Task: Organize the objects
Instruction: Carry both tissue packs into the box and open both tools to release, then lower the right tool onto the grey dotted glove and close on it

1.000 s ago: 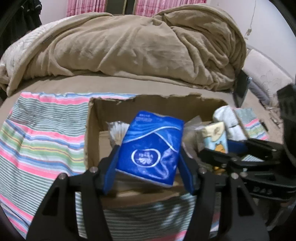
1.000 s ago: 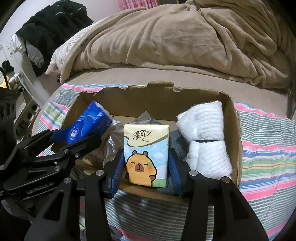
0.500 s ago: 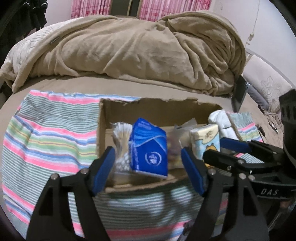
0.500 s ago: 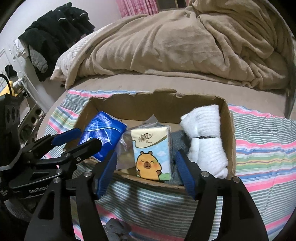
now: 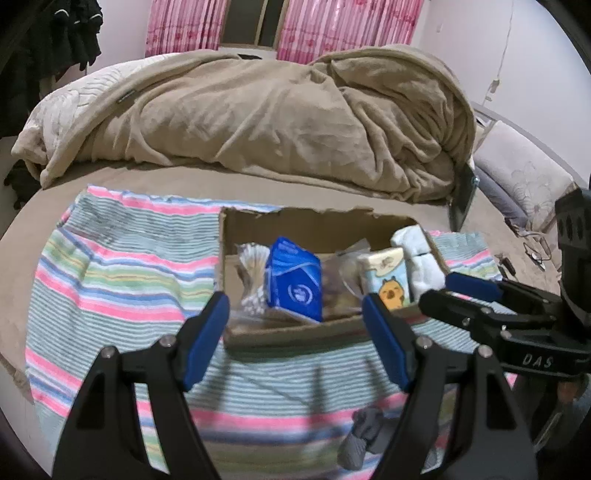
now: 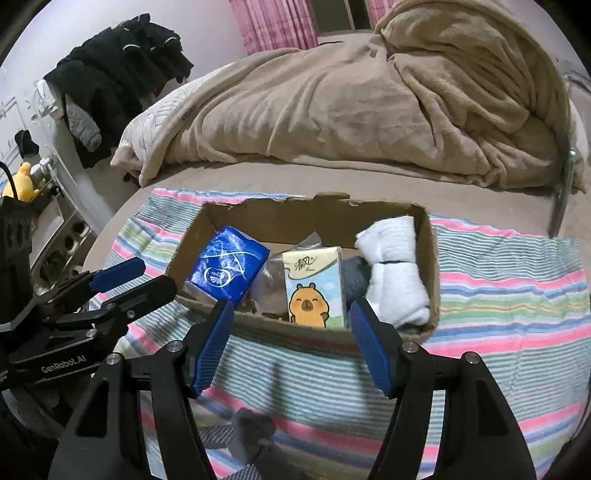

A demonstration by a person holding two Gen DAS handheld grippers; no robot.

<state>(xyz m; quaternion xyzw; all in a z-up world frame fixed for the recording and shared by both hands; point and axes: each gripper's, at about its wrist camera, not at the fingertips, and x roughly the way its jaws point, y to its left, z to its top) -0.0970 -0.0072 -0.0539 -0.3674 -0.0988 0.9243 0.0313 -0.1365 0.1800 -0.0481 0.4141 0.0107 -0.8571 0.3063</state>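
- Bed with heaped tan blanket [image 5: 258, 122]; striped towel [image 5: 122, 280] spread in front of it, pink curtains [image 5: 347, 29] behind.
- Cardboard box [image 6: 306, 218] sits on the towel.
- Blue tissue pack [image 6: 227, 271] in the box's left part, tilted, long axis leaning left.
- Capybara tissue pack [image 6: 314, 288] mid-box, upright on end.
- White socks [image 6: 393, 273] at the box's right wall.
- Left gripper [image 5: 295, 339] and right gripper [image 6: 291, 343], both spread wide, empty, short of the box's near wall.

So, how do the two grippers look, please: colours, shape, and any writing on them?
Both look alike. The left gripper and the right gripper each have two black angular fingers with silver screws and flat blue pads inside. The left body carries white "GenRobot.AI" lettering; the right body shows "DAS". No cables, sleeves or hands are visible.
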